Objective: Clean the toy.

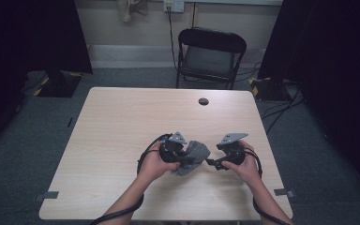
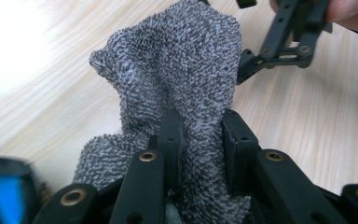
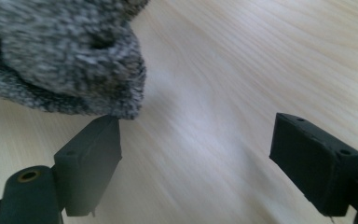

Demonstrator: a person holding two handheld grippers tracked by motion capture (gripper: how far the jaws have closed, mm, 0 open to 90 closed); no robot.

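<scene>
I count one grey cloth, pinched in my left tongs just above the near middle of the desk. My right tongs are spread, one pad at the cloth's edge. One folding chair stands behind the desk.

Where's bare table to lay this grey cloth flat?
The table is bare between the grippers and the round hole at the far edge, and along its left side. It is crowded only near the front, where the left gripper clamps the cloth beside the open right gripper.
</scene>
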